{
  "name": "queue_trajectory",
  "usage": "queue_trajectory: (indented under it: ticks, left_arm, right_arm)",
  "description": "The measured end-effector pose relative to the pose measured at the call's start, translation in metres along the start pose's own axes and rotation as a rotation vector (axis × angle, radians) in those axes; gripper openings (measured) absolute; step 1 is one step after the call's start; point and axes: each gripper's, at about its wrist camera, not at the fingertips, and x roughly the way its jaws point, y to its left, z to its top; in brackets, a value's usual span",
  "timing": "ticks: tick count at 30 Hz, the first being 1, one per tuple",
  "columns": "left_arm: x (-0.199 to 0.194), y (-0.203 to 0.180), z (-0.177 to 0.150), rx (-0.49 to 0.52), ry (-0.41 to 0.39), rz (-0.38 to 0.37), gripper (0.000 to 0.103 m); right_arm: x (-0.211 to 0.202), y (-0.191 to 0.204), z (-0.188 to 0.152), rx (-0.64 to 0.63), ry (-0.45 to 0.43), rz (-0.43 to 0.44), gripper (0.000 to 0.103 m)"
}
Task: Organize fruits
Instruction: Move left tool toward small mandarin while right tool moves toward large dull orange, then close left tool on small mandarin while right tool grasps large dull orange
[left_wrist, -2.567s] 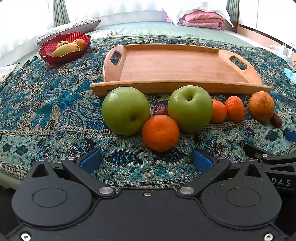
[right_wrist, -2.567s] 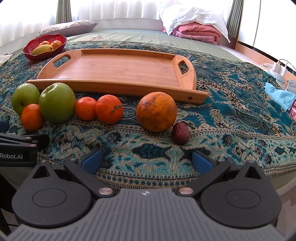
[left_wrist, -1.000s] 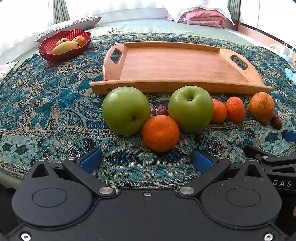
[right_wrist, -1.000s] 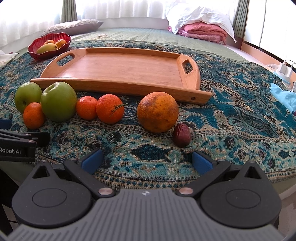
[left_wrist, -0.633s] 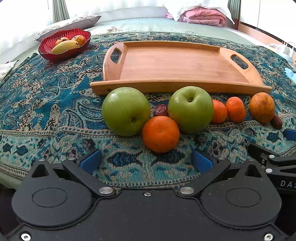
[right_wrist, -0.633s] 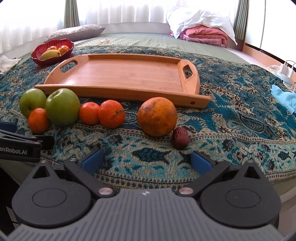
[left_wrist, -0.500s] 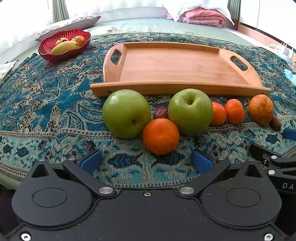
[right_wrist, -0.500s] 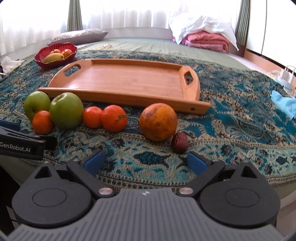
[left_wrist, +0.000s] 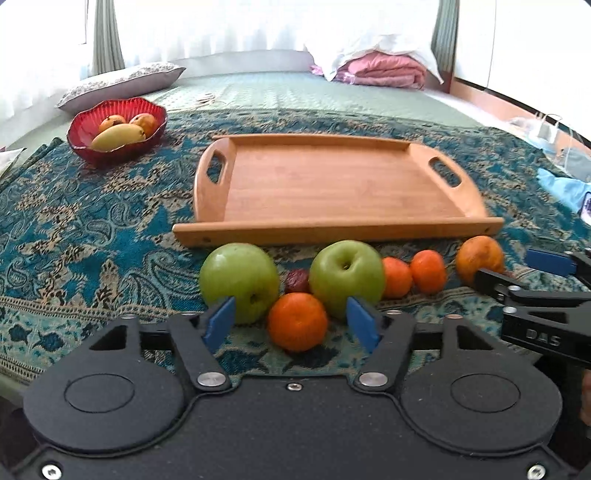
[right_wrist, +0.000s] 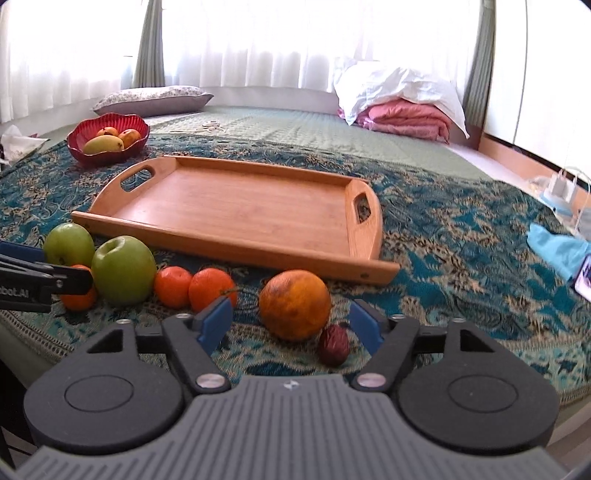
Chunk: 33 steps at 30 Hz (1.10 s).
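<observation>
Both grippers are hanging short of the fruit row lying just in front of the empty wooden tray (left_wrist: 332, 188). The left gripper (left_wrist: 293, 325), jaws just narrowing, is grasping nothing while framing the small orange (left_wrist: 297, 320); the right gripper (right_wrist: 291, 323), likewise narrowing and unladen, is framing the large orange (right_wrist: 294, 304). Each should be centring its fruit before clenching, avoiding the neighbouring green apples (left_wrist: 346, 277).

Fruits (left_wrist: 297, 320) before tray (left_wrist: 338, 232)
</observation>
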Motion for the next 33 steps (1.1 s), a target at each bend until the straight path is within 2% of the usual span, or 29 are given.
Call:
queue_trajectory:
  ticks: [3,6,13,15,21,26,33]
  left_arm:
    - [-0.005,-0.005,0.001,0.02,-0.01,-0.016,0.051]
    - [-0.006,-0.01,-0.001,0.037,-0.006,-0.03,0.05]
    - [0.002,-0.013,-0.012,0.059,0.019,0.004,0.049]
    - [0.006,-0.012,-0.014,0.056,0.03,0.007,0.042]
    - [0.015,-0.013,-0.02,0.061,0.021,0.039,0.04]
    - [0.024,-0.006,-0.025,0.006,0.03,0.021,0.04]
    - [0.028,0.001,-0.028,-0.062,0.001,0.012,0.039]
  right_arm:
    - [0.007,0.002,0.001,-0.025,0.013,-0.01,0.074]
    - [0.013,0.002,-0.001,-0.035,0.043,-0.023,0.069]
    - [0.021,0.002,-0.005,-0.071,0.049,-0.036,0.069]
    - [0.023,0.001,-0.005,-0.081,0.046,-0.029,0.069]
    - [0.033,0.004,-0.007,-0.118,0.043,-0.013,0.067]
    - [0.037,0.003,-0.006,-0.132,0.04,-0.006,0.066]
    - [0.043,0.003,-0.007,-0.128,0.044,-0.003,0.066]
